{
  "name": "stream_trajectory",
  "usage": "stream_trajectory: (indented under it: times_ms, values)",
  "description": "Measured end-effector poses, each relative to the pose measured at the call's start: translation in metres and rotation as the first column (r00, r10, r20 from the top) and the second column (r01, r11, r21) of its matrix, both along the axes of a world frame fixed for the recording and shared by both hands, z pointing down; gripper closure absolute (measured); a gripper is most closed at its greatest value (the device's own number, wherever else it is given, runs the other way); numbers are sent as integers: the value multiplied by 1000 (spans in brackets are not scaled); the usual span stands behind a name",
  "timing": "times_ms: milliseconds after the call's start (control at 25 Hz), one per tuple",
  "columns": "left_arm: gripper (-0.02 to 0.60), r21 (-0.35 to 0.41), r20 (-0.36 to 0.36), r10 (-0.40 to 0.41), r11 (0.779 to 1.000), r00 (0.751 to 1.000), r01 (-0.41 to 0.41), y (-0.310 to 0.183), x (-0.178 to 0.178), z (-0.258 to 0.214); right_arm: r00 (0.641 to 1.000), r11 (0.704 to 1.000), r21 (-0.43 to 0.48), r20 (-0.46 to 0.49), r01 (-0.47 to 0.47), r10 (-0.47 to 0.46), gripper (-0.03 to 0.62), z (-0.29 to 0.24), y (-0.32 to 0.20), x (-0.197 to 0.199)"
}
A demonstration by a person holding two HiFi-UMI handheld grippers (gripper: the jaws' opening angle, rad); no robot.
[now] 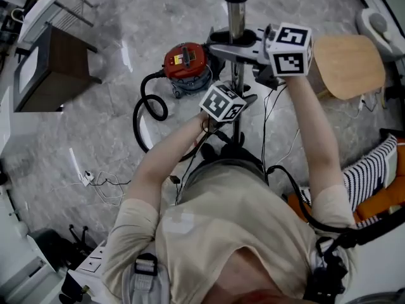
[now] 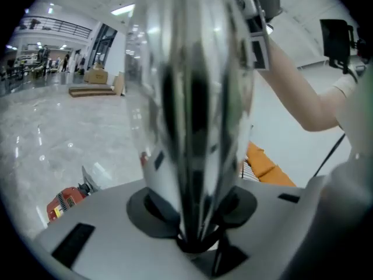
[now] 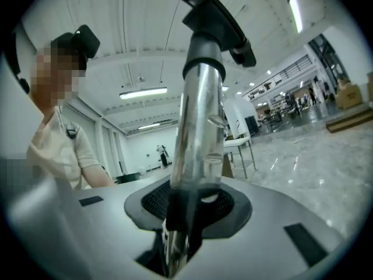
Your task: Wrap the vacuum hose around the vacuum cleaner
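Note:
A red vacuum cleaner [image 1: 186, 62] stands on the marble floor, and its black hose [image 1: 147, 109] loops out to its left. The chrome wand [image 1: 236, 19] stands upright in front of me, and both grippers hold it. My right gripper [image 1: 235, 50] is shut on the wand higher up; its own view shows the chrome tube [image 3: 201, 127] between the pads [image 3: 224, 206], with a black hose cuff [image 3: 217, 22] at the top. Lower down, my left gripper [image 1: 236, 84] is shut on the same tube [image 2: 192, 98], which fills its view. The red vacuum cleaner [image 2: 65, 202] shows low at that view's left.
A round wooden seat [image 1: 349, 65] is at the right, beside striped and orange cloth [image 1: 380, 185]. At the left stands a dark cabinet [image 1: 50, 68], with a white rack [image 1: 44, 8] behind it. Loose cables [image 1: 104, 183] lie on the floor by my left side.

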State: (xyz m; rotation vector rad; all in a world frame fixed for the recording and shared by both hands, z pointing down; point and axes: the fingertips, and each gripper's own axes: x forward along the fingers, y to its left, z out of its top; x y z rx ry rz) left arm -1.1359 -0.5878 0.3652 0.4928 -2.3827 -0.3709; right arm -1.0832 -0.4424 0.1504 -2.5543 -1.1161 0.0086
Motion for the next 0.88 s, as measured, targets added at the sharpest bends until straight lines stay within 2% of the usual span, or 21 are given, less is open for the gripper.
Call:
stream_trajectory:
  times_ms: [80,200,360,400,440,520,560,640,680,800,880]
  values:
    - [436,17,14,-74,997,997,74,1,-25,-11,998,997,-46,35,-57,58,485,-8,7,-15]
    - [436,20,23,-171,985,985,171,4,-56,-17,982,991,-81,150,-102,113,485,-8,12,-31]
    - [436,7,46,-255,967,966,255,7,-87,-25,932,975,-155,301,-160,201,482,-11,11,-53]
    - [436,7,57,-264,964,963,264,8,-95,-31,923,969,-174,313,-176,224,475,-16,10,-60]
    - [436,9,72,-270,963,960,270,8,-103,-39,919,963,-187,311,-192,243,439,-23,9,-67]
    - [436,10,107,-266,964,958,267,6,-118,-57,924,952,-207,265,-224,275,328,-41,5,-82]
    - [436,8,123,-257,966,959,258,4,-124,-65,929,946,-217,232,-240,289,299,-50,2,-89]
    - [437,-3,143,-237,971,961,240,-2,-132,-73,930,935,-233,193,-267,313,293,-62,-4,-102]
    - [437,-7,149,-234,971,961,238,-4,-134,-74,922,930,-236,203,-281,330,293,-63,-6,-106]
    - [437,0,160,-267,963,950,270,-4,-138,-75,856,911,-243,328,-333,400,293,-50,-15,-123]
    - [437,21,166,-316,948,934,317,5,-140,-83,826,895,-234,349,-381,443,293,-39,-37,-143]
